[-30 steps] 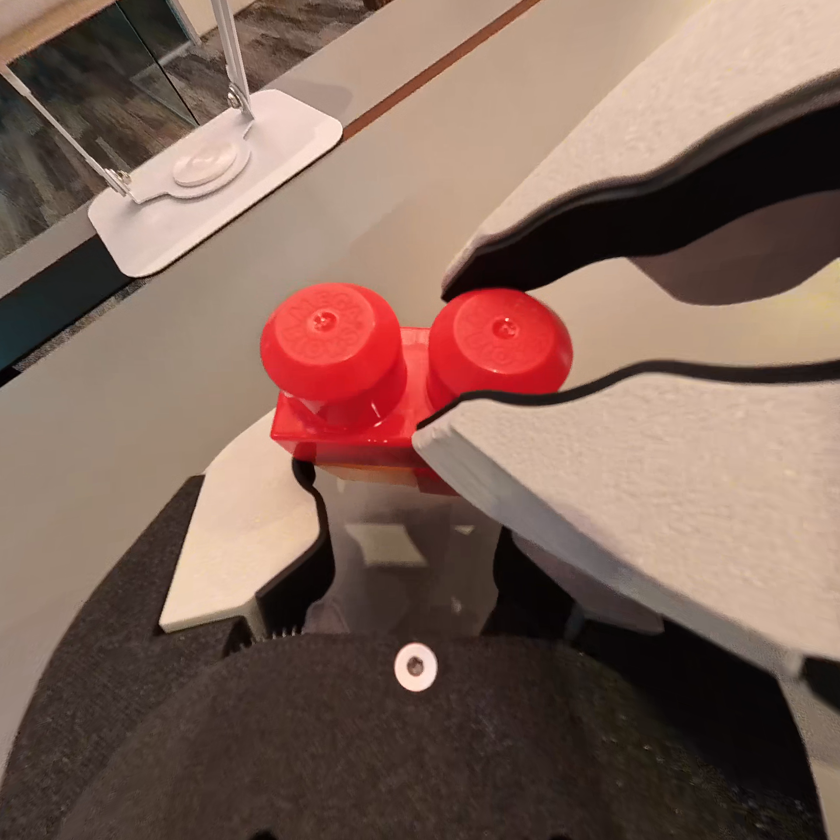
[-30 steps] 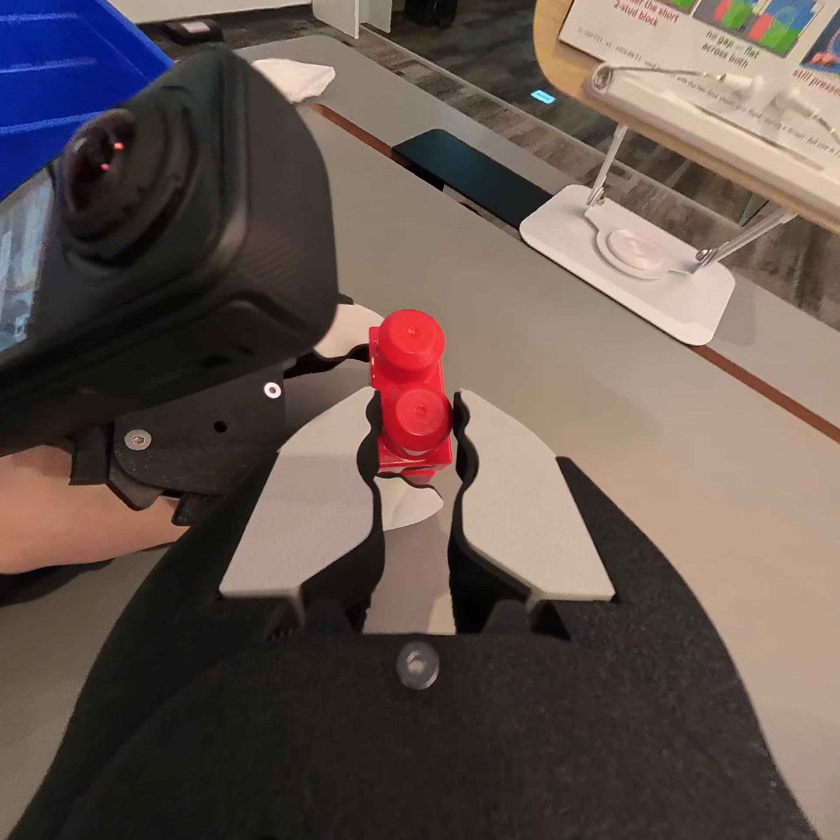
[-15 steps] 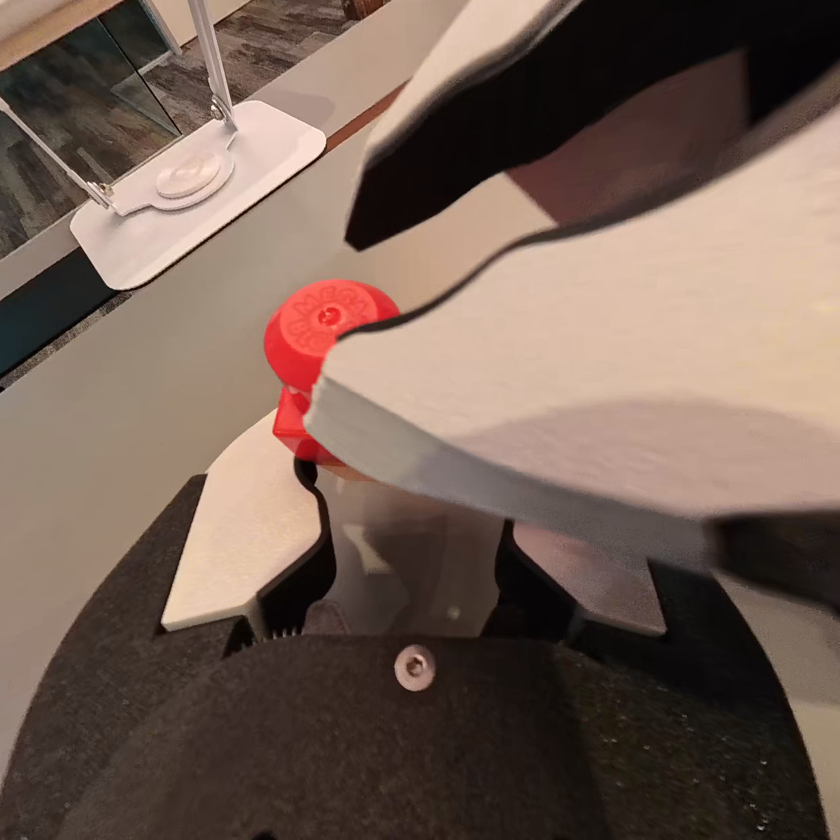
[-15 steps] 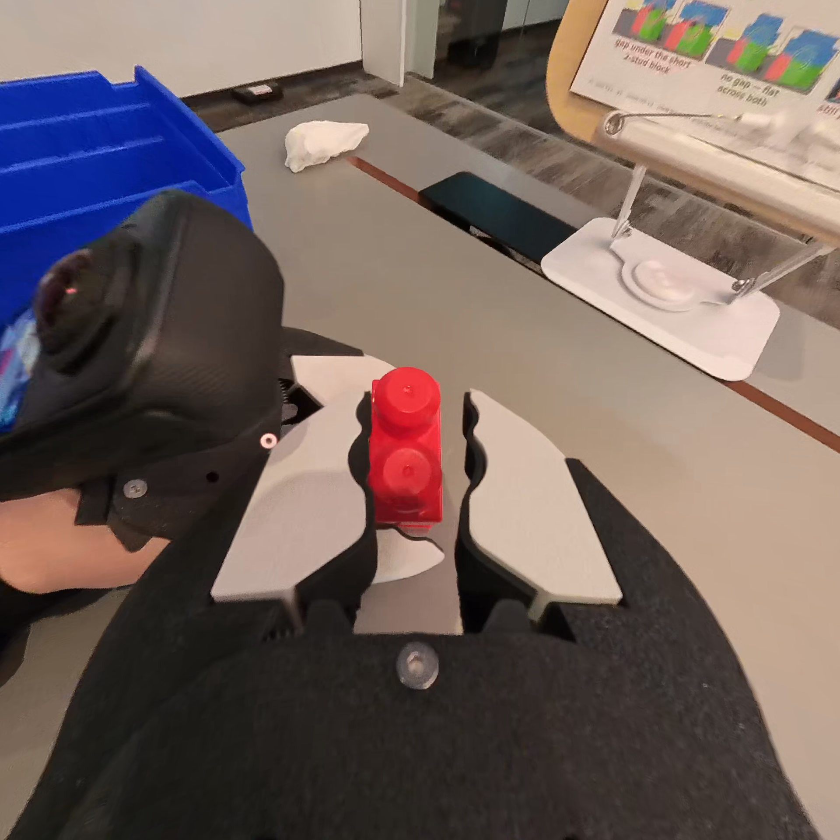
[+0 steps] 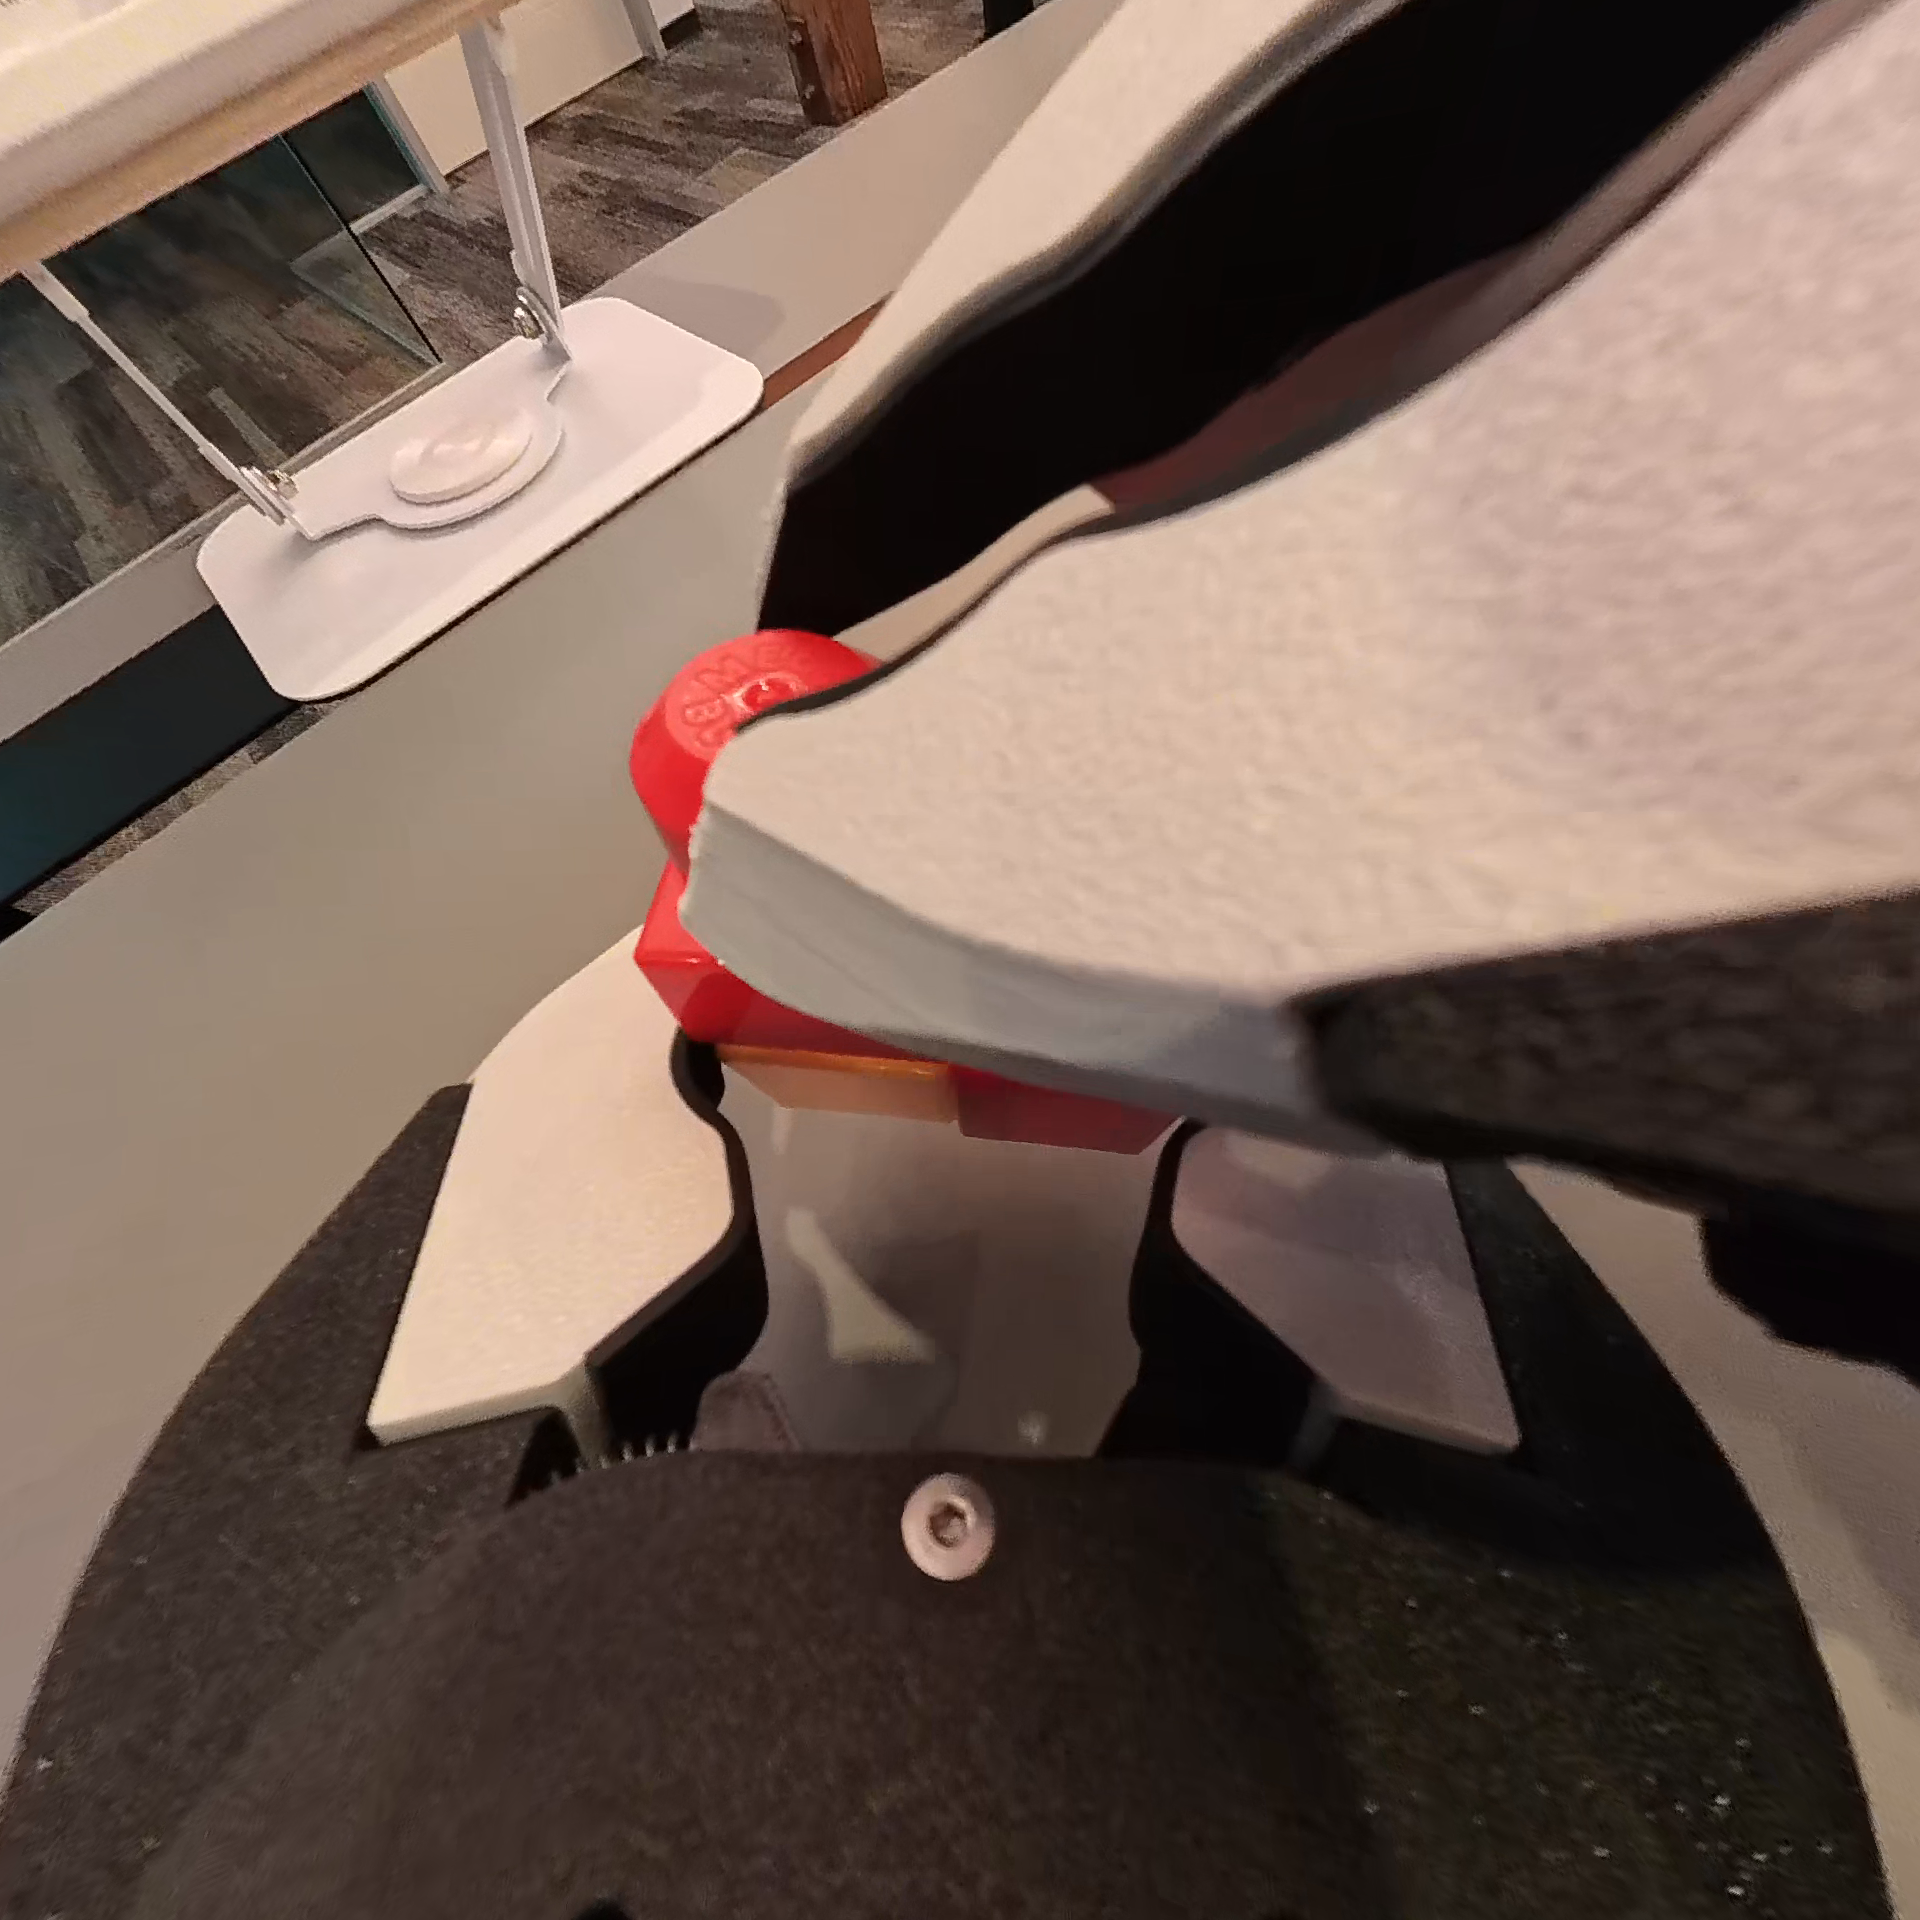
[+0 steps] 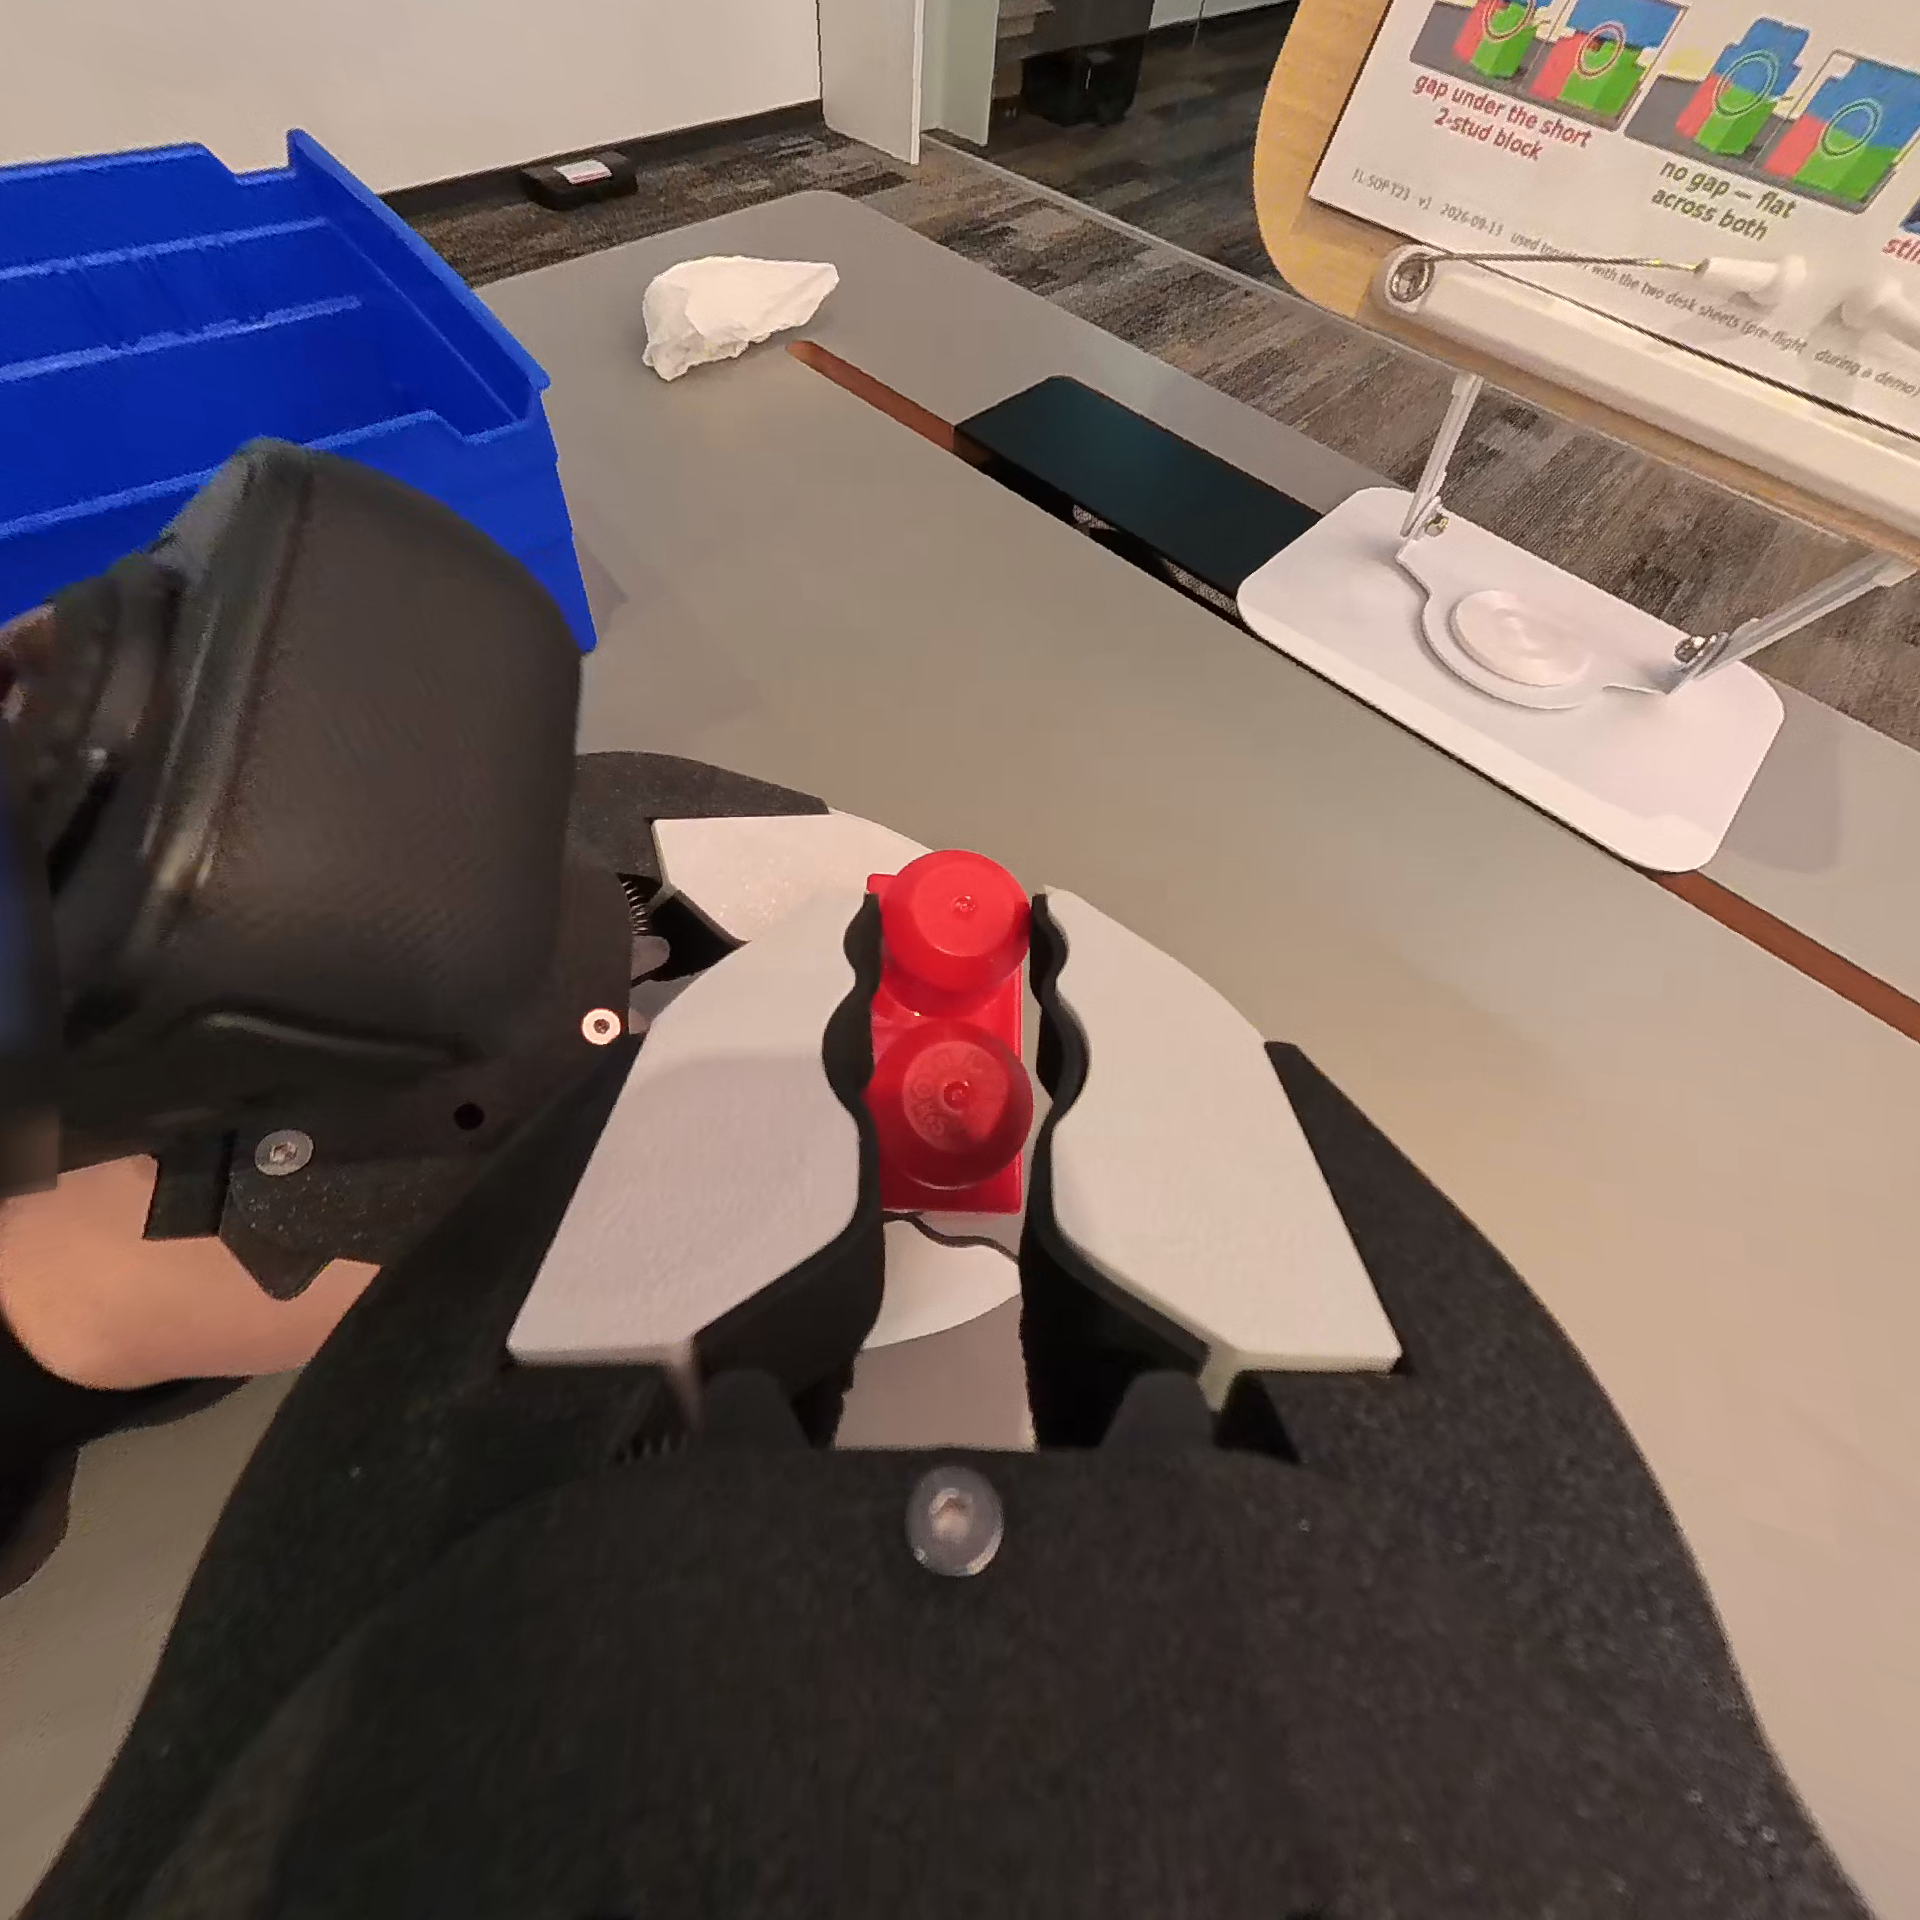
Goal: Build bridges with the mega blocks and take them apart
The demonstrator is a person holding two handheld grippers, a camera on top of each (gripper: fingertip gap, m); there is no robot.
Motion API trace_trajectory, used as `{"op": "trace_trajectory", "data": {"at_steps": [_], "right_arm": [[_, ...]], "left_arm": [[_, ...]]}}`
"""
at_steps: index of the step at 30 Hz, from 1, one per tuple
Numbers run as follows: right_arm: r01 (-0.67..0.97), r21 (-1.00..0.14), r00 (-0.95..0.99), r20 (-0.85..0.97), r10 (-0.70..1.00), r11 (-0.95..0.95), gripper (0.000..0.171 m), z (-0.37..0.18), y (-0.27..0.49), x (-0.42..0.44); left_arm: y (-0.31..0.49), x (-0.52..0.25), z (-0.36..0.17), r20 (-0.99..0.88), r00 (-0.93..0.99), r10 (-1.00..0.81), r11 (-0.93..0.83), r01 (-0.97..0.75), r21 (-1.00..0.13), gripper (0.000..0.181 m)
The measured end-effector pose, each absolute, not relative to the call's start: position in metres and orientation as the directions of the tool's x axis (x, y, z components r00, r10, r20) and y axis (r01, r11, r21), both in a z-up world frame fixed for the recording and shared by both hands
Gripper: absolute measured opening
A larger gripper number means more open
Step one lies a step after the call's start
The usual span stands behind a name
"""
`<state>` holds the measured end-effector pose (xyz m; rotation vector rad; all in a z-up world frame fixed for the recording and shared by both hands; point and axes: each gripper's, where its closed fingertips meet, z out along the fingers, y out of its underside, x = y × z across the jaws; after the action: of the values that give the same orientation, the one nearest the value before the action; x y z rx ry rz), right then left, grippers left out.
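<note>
A red two-stud mega block is held above the grey table. My right gripper is shut on it, one finger pressed against each long side of the studs. My left gripper is shut on the same block from its two ends; one of its fingers shows past the block in the right wrist view. In the left wrist view the right gripper comes in from the upper right and hides most of the block. An orange strip shows under the red; I cannot tell whether it is a second block.
A blue bin stands at the left. A crumpled white tissue lies at the back. A black flat slab sits at the table's far edge. A white stand base carries a picture sheet and also shows in the left wrist view. A hand holds the left gripper.
The right gripper slid forward along the red block and its fingers closed from an open gap onto the block's sides. The left gripper kept its hold.
</note>
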<state>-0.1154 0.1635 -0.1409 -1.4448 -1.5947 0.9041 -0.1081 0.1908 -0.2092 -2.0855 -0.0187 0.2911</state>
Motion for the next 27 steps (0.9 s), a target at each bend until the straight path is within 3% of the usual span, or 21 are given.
{"op": "trace_trajectory", "data": {"at_steps": [15, 24, 27], "right_arm": [[0.459, -0.878, -0.051, 0.128, 0.990, 0.137, 0.027, -0.142, 0.163, -0.115], [0.300, -0.944, -0.040, 0.131, 0.991, 0.137, 0.032, -0.119, 0.171, -0.098], [0.331, -0.938, -0.053, 0.092, 0.994, 0.104, 0.033, -0.130, 0.169, -0.093]], "left_arm": [[0.191, -0.109, -0.211, -0.215, 0.967, 0.136, -0.517, -0.116, -0.848, 0.088], [0.188, -0.117, -0.207, -0.176, 0.971, 0.165, -0.507, -0.070, -0.859, 0.088], [0.186, -0.120, -0.204, -0.174, 0.969, 0.177, -0.499, -0.064, -0.864, 0.088]]}}
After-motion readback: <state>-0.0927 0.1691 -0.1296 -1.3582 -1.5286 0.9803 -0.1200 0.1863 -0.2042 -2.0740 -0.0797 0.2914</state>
